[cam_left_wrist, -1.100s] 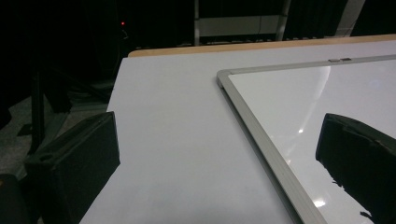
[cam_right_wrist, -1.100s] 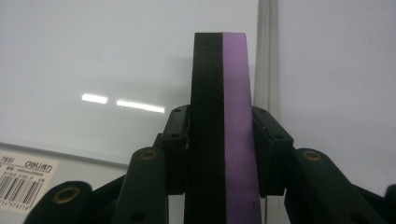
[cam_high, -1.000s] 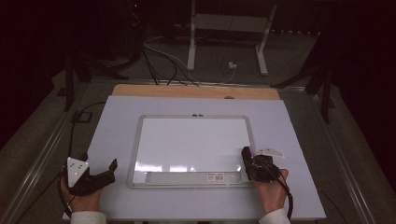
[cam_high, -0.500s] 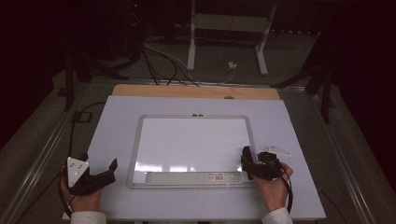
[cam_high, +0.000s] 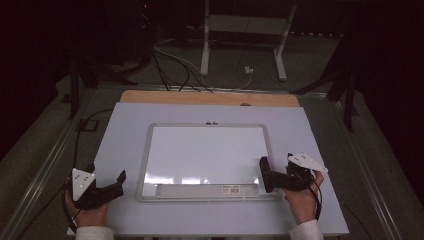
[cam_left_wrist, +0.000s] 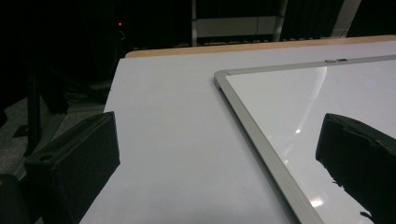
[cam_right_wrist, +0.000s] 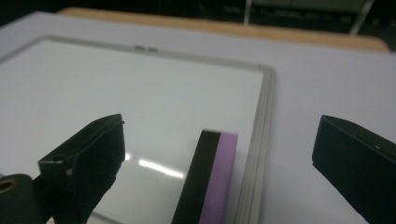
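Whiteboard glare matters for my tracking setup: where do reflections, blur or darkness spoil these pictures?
High view: bright glare patches along the whiteboard's near edge, with dark surroundings beyond the table. Left gripper view: a curved streak and small glints on the board. Right gripper view: soft focus overall, the eraser blurred, a glare streak beside it.

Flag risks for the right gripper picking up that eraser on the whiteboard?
1. The eraser stands on its narrow edge near the whiteboard frame; a jaw nudge could tip it.
2. The right gripper is open, but the eraser sits off-centre between its jaws, so one jaw may touch first and push it.
3. The glossy board might let it slide.
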